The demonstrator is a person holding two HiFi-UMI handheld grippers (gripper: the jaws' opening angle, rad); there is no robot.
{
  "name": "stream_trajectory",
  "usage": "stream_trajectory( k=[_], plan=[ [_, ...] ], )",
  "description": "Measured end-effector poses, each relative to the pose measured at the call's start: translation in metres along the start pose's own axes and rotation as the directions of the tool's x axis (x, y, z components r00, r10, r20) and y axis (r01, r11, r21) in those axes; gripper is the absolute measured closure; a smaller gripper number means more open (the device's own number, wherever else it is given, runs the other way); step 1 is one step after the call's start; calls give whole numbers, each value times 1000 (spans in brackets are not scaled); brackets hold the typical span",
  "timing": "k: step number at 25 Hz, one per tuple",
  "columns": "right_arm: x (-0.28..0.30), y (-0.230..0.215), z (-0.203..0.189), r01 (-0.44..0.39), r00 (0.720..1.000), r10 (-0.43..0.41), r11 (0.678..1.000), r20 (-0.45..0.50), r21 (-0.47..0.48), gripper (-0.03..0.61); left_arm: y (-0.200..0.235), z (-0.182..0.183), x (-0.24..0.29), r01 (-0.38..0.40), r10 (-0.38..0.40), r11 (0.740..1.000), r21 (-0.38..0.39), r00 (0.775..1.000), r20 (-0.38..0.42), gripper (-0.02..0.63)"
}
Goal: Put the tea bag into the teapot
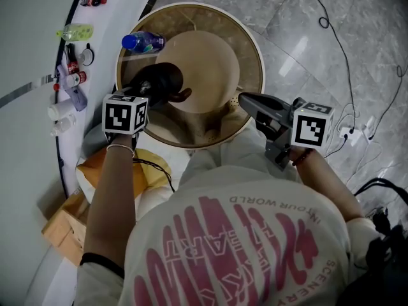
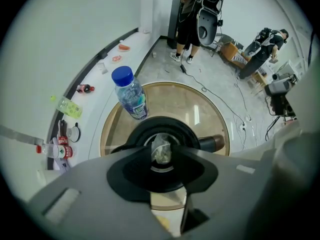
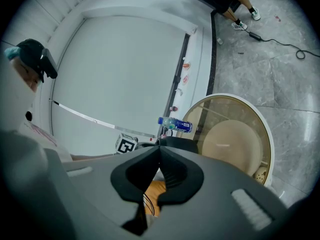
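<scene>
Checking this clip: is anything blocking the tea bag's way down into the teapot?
Nothing visible. The pale mesh tea bag hangs between the left gripper's parted jaws, right over the black round teapot's uncovered mouth. The blue-capped plastic water bottle stands beside the pot, clear of the path.

There is one round table (image 1: 255, 43), one black teapot (image 1: 162, 81), one tea bag (image 2: 161, 148) and one water bottle with a blue cap (image 1: 143, 41). There are two grippers: one left gripper (image 2: 161, 158) and one right gripper (image 1: 242, 98).
</scene>
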State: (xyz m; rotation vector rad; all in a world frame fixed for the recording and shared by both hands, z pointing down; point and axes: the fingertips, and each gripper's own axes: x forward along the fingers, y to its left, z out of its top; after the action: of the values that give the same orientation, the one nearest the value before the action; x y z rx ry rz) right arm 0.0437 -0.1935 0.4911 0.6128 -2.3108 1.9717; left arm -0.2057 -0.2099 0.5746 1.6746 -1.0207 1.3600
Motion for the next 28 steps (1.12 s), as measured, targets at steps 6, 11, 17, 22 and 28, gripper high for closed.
stream_trajectory(
  k=[6, 11, 17, 22, 28],
  plan=[
    [1, 4, -1, -14, 1000, 14, 1000, -9, -14, 574, -1, 2, -7, -6, 6, 1000, -16, 1000, 18, 411],
    [1, 5, 2, -11, 1000, 11, 1000, -12, -25, 574, 1, 2, -16, -14, 16, 999, -44, 999, 50, 376],
    [1, 16, 4, -19, 1000, 18, 998, -23, -64, 574, -2, -1, -35, -25, 42, 993, -116, 987, 154, 524],
    [4, 41, -10, -37, 998, 32, 993, -47, -113, 574, -20, -12, -58, 57, 3, 975, -213, 961, 276, 525],
    [18, 79, -31, -77, 995, 63, 982, -83, -170, 574, -23, -23, -110, 148, 5, 943, -296, 887, 461, 569]
  ],
)
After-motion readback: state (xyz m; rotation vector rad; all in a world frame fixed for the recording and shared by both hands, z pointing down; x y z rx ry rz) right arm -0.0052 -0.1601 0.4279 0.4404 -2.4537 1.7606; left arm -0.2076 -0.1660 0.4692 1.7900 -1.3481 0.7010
